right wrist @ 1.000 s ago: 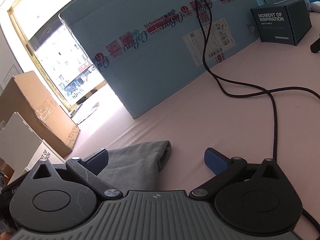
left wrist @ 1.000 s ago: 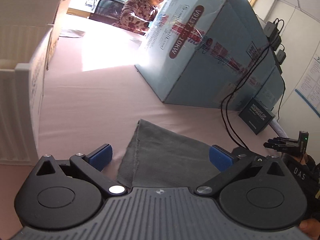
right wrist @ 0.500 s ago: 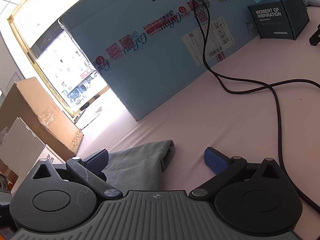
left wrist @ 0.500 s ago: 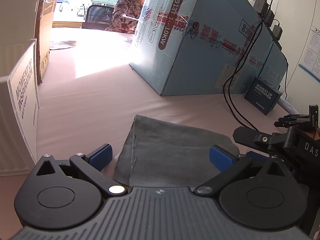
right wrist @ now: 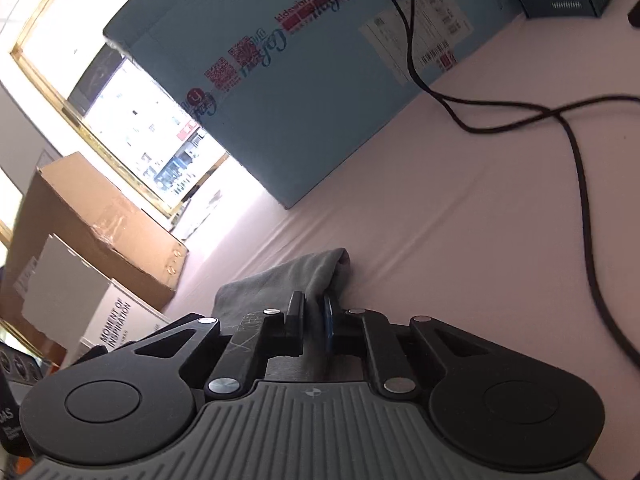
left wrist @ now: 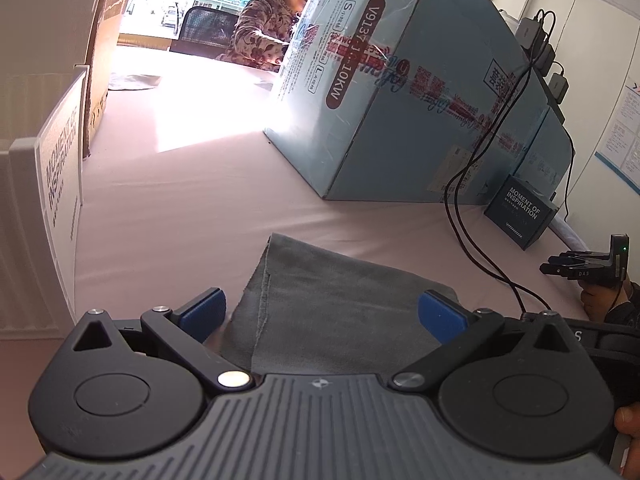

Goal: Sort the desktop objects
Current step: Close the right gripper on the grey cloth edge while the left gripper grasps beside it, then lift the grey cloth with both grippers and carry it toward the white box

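While the right claw (right wrist: 314, 322) is pinching the grey cloth (left wrist: 336, 308) at its edge on the pink counter (left wrist: 180, 220), the left claw (left wrist: 322, 314) is hovering open over it, blue box (left wrist: 400, 100) beyond.

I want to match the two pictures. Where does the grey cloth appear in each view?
Left wrist view: the grey cloth lies low in the centre, between the open left gripper.
Right wrist view: it sits low, left of centre, its edge pinched in the shut right gripper.
Shared landmark: the big light-blue carton behind the cloth.
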The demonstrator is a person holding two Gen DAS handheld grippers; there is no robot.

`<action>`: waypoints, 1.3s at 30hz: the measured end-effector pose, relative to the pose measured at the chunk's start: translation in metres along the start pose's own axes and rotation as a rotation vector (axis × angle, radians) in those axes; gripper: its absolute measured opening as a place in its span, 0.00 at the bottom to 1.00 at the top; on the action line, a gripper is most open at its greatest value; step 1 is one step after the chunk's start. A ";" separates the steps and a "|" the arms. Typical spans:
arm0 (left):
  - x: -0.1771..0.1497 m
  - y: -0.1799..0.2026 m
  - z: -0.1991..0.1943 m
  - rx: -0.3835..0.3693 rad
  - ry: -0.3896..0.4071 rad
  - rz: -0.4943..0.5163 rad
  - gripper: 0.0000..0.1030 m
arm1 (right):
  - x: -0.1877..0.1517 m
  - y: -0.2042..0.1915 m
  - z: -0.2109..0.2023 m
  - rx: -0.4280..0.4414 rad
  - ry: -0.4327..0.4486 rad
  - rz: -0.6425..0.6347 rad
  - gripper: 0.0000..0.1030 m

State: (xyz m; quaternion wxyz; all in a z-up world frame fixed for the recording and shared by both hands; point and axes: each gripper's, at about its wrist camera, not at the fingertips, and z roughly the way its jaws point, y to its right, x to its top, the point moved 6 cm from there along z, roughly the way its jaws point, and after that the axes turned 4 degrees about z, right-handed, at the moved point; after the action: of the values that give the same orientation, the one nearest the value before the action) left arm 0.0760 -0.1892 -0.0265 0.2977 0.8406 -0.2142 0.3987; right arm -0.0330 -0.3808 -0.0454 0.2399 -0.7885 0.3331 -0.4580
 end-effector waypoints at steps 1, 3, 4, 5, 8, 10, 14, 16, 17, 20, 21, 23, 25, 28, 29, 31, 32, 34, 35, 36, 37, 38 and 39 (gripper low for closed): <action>0.000 -0.001 -0.001 -0.003 0.002 -0.011 1.00 | -0.001 0.003 0.001 0.022 -0.015 0.035 0.09; 0.001 -0.003 -0.002 -0.009 0.006 -0.031 1.00 | -0.001 0.004 0.001 0.033 -0.020 0.054 0.09; 0.001 -0.004 -0.002 -0.010 0.008 -0.038 1.00 | -0.001 0.004 0.001 0.034 -0.019 0.057 0.09; 0.002 -0.004 -0.003 -0.011 0.010 -0.048 1.00 | -0.002 0.004 0.001 0.034 -0.019 0.057 0.09; 0.003 -0.008 -0.005 -0.003 0.024 -0.082 1.00 | -0.003 0.003 0.000 0.036 -0.018 0.059 0.09; 0.003 -0.009 -0.006 0.024 0.033 -0.077 1.00 | -0.003 0.002 0.000 0.036 -0.017 0.058 0.09; 0.002 -0.005 -0.004 0.024 0.025 -0.049 0.99 | -0.002 0.002 -0.001 0.025 -0.014 0.020 0.09; 0.002 -0.004 -0.004 0.009 0.019 -0.052 0.94 | -0.004 -0.003 -0.002 0.012 -0.007 -0.024 0.09; 0.001 -0.003 -0.003 0.009 0.016 -0.045 0.86 | -0.006 -0.006 -0.003 0.012 -0.007 -0.048 0.09; 0.001 -0.003 -0.001 0.033 0.004 -0.019 0.56 | -0.006 -0.007 -0.002 0.018 -0.017 -0.057 0.09; 0.000 -0.004 0.000 0.041 -0.002 -0.017 0.37 | -0.006 -0.006 -0.002 0.020 -0.018 -0.049 0.09; 0.000 -0.006 0.001 0.055 -0.014 -0.013 0.14 | -0.005 -0.004 -0.002 0.022 -0.019 -0.041 0.09; -0.001 -0.008 0.002 0.066 -0.023 -0.010 0.14 | -0.005 -0.004 -0.001 0.020 -0.019 -0.045 0.09; -0.001 -0.004 0.002 0.081 -0.020 0.023 0.14 | -0.005 -0.005 -0.001 0.019 -0.019 -0.047 0.09; -0.002 -0.003 0.002 0.086 -0.019 0.032 0.14 | -0.005 -0.004 0.000 0.020 -0.019 -0.045 0.09; -0.002 -0.003 0.002 0.089 -0.018 0.035 0.14 | -0.005 -0.005 0.001 0.021 -0.019 -0.044 0.09; -0.002 -0.003 0.002 0.088 -0.019 0.033 0.14 | -0.005 -0.005 0.000 0.022 -0.019 -0.043 0.09; -0.002 -0.003 0.002 0.089 -0.018 0.037 0.14 | -0.006 -0.005 0.000 0.024 -0.019 -0.039 0.09; -0.002 -0.002 0.001 0.094 -0.017 0.047 0.14 | -0.006 -0.005 0.000 0.025 -0.019 -0.037 0.09; -0.003 -0.001 0.001 0.099 -0.016 0.056 0.14 | -0.006 -0.005 -0.001 0.026 -0.019 -0.036 0.09; -0.003 0.000 0.001 0.103 -0.015 0.063 0.14 | -0.006 -0.005 -0.001 0.026 -0.018 -0.036 0.09; -0.003 0.000 0.002 0.105 -0.015 0.066 0.14 | -0.006 -0.005 -0.001 0.026 -0.018 -0.035 0.09; -0.002 0.000 0.002 0.106 -0.014 0.066 0.14 | -0.007 -0.005 -0.001 0.025 -0.016 -0.034 0.09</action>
State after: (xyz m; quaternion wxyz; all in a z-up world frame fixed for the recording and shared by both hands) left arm 0.0756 -0.1902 -0.0290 0.2378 0.8505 -0.2223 0.4131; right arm -0.0350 -0.3721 -0.0450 0.2445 -0.7948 0.3119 -0.4596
